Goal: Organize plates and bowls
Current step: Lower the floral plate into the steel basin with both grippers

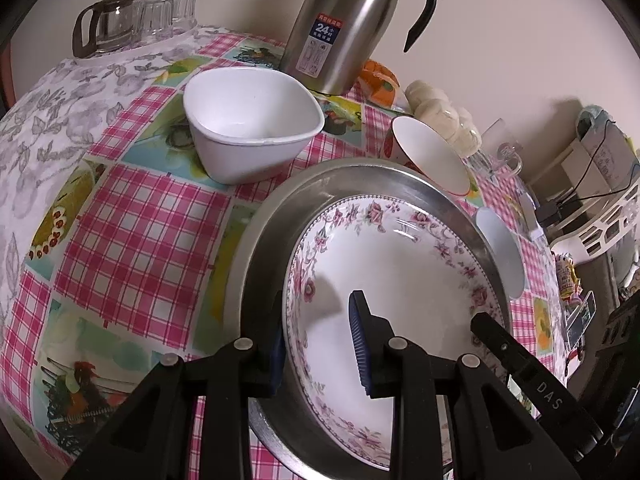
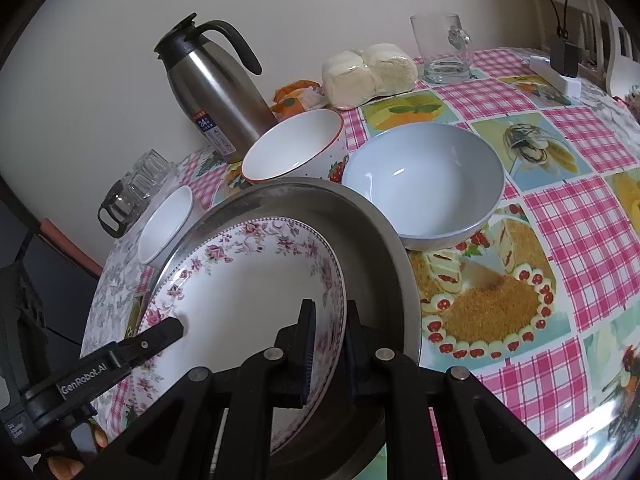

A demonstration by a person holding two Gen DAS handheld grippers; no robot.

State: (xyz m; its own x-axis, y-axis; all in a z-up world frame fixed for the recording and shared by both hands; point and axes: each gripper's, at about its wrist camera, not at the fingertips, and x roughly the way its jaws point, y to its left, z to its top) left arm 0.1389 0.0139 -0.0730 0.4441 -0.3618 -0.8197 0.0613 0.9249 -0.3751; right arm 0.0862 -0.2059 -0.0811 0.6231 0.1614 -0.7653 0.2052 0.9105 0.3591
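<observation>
A floral-rimmed white plate [image 1: 400,272] [image 2: 248,280] lies inside a metal pan [image 1: 264,240] [image 2: 376,240]. My left gripper [image 1: 320,344] straddles the plate's left rim, its jaws apart by a wide gap. My right gripper [image 2: 330,344] is closed down on the plate's right rim, one pad inside and one outside. Each gripper shows in the other's view, the right [image 1: 504,348] and the left [image 2: 156,336]. A white square bowl [image 1: 252,120] [image 2: 166,224], a red-rimmed bowl [image 1: 432,156] [image 2: 292,148] and a pale blue bowl [image 2: 424,180] [image 1: 500,252] stand around the pan.
A steel thermos jug [image 1: 344,20] [image 2: 216,92] stands by the wall. A glass pot and tumblers [image 1: 132,20] are at the far left corner. Wrapped buns [image 2: 368,72], a glass mug [image 2: 444,48] and a power strip [image 2: 556,76] sit at the back right.
</observation>
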